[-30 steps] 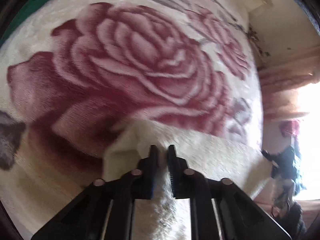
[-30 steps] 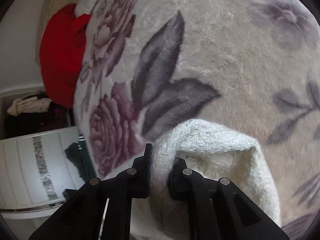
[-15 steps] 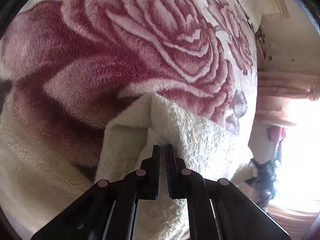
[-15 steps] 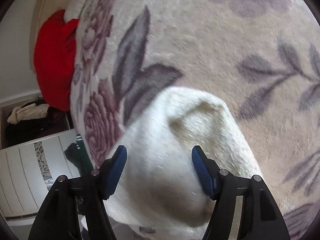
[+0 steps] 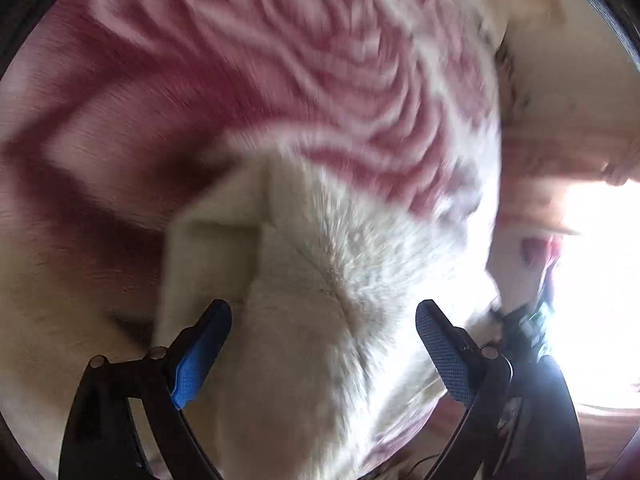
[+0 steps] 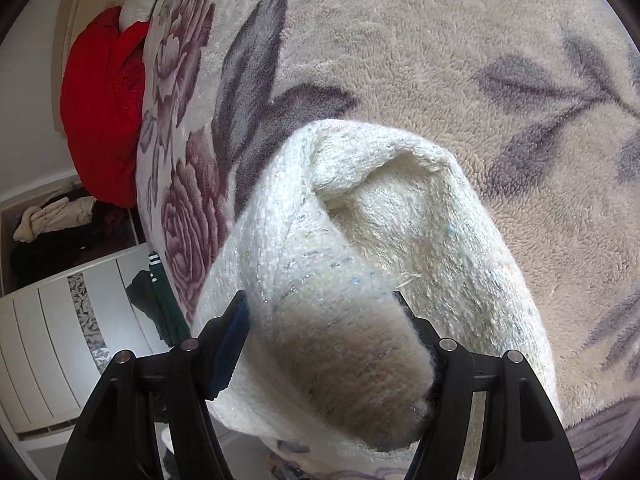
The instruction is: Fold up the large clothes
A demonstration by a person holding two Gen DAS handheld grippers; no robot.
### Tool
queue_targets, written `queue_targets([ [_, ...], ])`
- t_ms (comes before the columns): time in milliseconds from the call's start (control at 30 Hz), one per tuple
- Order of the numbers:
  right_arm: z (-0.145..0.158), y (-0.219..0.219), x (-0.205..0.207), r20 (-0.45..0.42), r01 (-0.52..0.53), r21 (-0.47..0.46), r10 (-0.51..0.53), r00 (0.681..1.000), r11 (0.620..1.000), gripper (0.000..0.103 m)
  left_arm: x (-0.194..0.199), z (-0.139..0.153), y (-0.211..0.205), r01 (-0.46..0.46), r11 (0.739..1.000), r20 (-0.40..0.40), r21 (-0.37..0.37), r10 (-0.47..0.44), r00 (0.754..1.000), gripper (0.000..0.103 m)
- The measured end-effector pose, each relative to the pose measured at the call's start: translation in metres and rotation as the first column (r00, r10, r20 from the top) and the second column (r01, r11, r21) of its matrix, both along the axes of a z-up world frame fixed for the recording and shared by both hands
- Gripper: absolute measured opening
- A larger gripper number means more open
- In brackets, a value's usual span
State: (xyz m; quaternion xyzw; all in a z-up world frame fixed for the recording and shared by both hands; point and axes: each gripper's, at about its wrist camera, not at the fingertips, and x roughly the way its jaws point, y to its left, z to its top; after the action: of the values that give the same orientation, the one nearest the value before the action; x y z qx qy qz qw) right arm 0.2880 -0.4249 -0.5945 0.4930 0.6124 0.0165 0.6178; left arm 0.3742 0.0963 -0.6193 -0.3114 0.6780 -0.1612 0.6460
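Left wrist view, blurred: the left gripper (image 5: pixel 322 320) is opening, its 2 fingers wide apart, where a second ago they pinched the fuzzy cream sweater (image 5: pixel 304 280); the knit lies between them, unpressed, on a plush rose-print blanket (image 5: pixel 240 80).

Right wrist view: the right gripper (image 6: pixel 320 312) stands parted, earlier clamped; the sweater's (image 6: pixel 360 220) glittery folded hump bulges between its fingers on the blanket (image 6: pixel 440 40), beside a red cushion (image 6: pixel 104 104).
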Motion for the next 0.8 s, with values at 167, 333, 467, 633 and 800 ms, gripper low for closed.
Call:
queue_targets([
  [167,-0.004,0.007,0.006,-0.008,-0.035,-0.03,0.035,0.999,0.999,0.069,0.017,0.023,-0.042,0.054,0.98,0.169,0.191,-0.087,0.982,0.026],
  [333,0.021,0.016,0.015,0.11,-0.045,-0.092,0.055,0.992,0.995,0.024,0.028,0.043,-0.033,-0.015,0.99,0.29,0.143,-0.027,0.957,0.024],
  [467,0.021,0.009,0.014,0.149,-0.013,-0.131,0.032,0.988,0.991,0.018,0.046,-0.006,-0.026,0.005,0.993,0.209,0.118,-0.03,0.978,0.029],
  [633,0.009,0.019,0.019,0.043,-0.075,-0.217,0.087,0.995,0.973,0.034,0.049,0.004,-0.021,0.031,0.995,0.115,0.096,-0.042,0.992,0.045],
  [800,0.046,0.006,0.0,-0.002,-0.054,-0.307,0.056,0.998,0.95,0.051,0.016,0.072,0.008,-0.01,0.971,0.209,0.24,-0.041,0.977,0.067],
])
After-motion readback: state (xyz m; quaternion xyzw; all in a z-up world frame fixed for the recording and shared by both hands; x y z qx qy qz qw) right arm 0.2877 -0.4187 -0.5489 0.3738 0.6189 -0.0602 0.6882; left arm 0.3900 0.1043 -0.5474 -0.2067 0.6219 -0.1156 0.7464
